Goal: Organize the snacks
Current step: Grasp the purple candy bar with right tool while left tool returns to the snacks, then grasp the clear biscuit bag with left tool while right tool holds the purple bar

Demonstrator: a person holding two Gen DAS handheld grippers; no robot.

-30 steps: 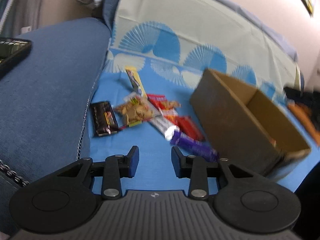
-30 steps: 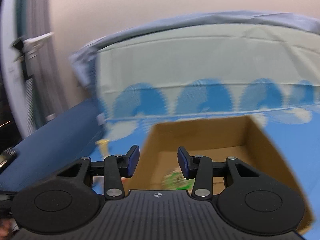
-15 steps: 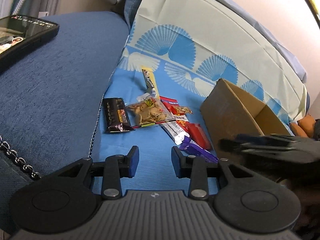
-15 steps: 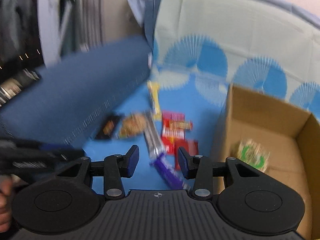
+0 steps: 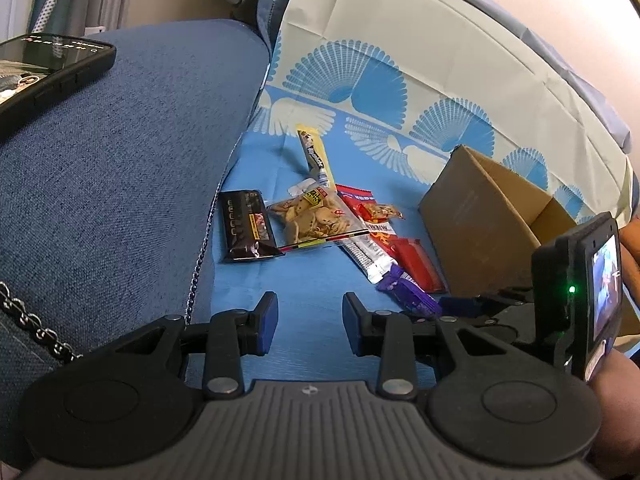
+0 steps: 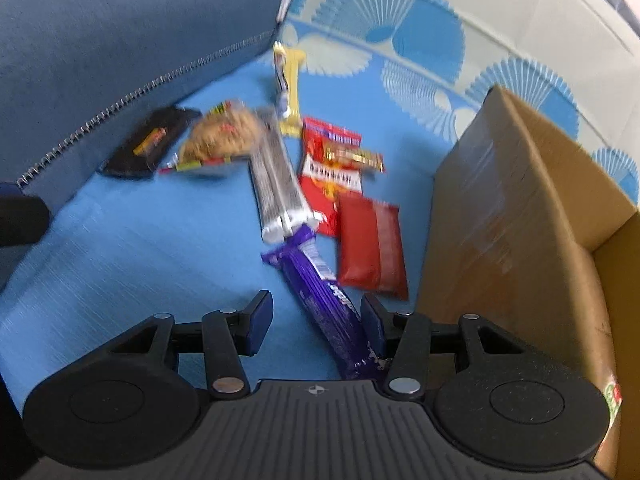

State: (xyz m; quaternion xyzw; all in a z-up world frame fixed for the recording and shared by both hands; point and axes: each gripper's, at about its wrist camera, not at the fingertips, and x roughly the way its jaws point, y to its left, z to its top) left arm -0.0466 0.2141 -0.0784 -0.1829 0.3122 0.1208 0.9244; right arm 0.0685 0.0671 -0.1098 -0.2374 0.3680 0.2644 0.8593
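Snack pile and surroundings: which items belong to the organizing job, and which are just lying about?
Part of the job:
cardboard box
purple bar
red packet
silver bar
biscuit bag
black packet
yellow bar
right gripper, jaws opening over the purple bar

Just lying about:
phone
chain

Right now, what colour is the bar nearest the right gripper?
Purple bar, clearest in the right wrist view.
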